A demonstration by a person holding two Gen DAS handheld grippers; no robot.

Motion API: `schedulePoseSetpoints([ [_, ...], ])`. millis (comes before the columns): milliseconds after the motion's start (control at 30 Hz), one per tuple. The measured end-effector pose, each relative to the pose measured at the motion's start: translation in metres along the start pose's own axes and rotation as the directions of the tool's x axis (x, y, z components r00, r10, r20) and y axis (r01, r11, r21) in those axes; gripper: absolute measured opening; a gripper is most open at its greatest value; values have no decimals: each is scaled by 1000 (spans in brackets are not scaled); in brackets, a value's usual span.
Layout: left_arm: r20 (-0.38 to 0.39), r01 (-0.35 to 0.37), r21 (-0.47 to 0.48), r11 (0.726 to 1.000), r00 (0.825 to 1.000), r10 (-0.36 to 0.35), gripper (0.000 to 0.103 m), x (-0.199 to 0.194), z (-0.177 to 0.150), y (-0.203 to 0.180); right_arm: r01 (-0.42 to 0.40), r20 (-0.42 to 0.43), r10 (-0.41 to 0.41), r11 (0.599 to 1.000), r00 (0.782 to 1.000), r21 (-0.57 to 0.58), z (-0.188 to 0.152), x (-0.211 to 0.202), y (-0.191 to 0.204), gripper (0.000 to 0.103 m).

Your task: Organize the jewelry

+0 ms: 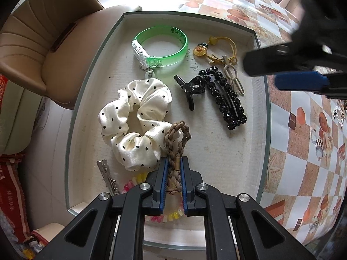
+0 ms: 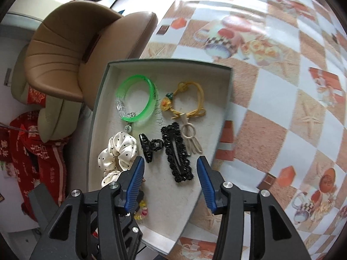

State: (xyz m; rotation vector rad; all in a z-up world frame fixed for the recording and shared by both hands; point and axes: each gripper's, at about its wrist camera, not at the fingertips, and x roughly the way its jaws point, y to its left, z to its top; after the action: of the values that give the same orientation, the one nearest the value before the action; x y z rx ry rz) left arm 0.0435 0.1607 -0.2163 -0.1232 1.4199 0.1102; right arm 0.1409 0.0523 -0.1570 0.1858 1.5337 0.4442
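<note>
We are seeing the left claw (image 1: 173, 179) clamping a braided brown hair tie (image 1: 176, 145), its blue pads pressing the braid on both sides while the loop end is reaching onto the cream polka-dot scrunchie (image 1: 135, 125). Both are sitting over the white tray (image 1: 249, 151), near its closer edge.

Further into the tray we are noting a green bangle (image 1: 161, 44) with a clear clasp, a yellow cord tie with a flower charm (image 1: 214, 47), a cream hair clip (image 1: 233, 78), a black claw clip (image 1: 190, 88) and a black beaded barrette (image 1: 225, 99), the last two lying just beside each other.

The right claw (image 2: 171, 171) is hanging above the tray with its jaws standing apart and nothing between the pads; the barrette is showing through the gap, below. In the left wrist view this claw is coming in blurred from the right edge.

A pastel bead bracelet (image 1: 167, 215) and a silver clip (image 1: 107, 175) are lying partly hidden behind the left claw's fingers; we cannot make out their full shape. The tray is resting on the table (image 2: 282, 108) with a checked cloth, beside a tan chair (image 2: 71, 49).
</note>
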Motion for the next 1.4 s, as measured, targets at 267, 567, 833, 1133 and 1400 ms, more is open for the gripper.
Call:
schedulePoseSetpoints([
  [267, 41, -10, -22, 1000, 999, 11, 79, -19, 4, -1, 51, 25, -52, 998, 998, 42, -26, -29, -27, 55],
  [567, 55, -23, -1, 1000, 998, 23, 103, -36, 1, -9, 88, 15, -90, 992, 996, 85, -52, -43, -47, 55],
  [833, 70, -41, -7, 999, 997, 41, 103, -65, -12, -2, 124, 37, -125, 992, 991, 33, -65, -60, -31, 72],
  [1133, 139, -78, -46, 996, 987, 84, 103, -117, -21, 16, 224, 97, -215, 970, 972, -94, -74, -91, 11, 84],
  [1400, 174, -81, -88, 993, 980, 95, 103, -154, -25, 36, 265, 194, -239, 956, 951, -122, -74, -126, 44, 85],
])
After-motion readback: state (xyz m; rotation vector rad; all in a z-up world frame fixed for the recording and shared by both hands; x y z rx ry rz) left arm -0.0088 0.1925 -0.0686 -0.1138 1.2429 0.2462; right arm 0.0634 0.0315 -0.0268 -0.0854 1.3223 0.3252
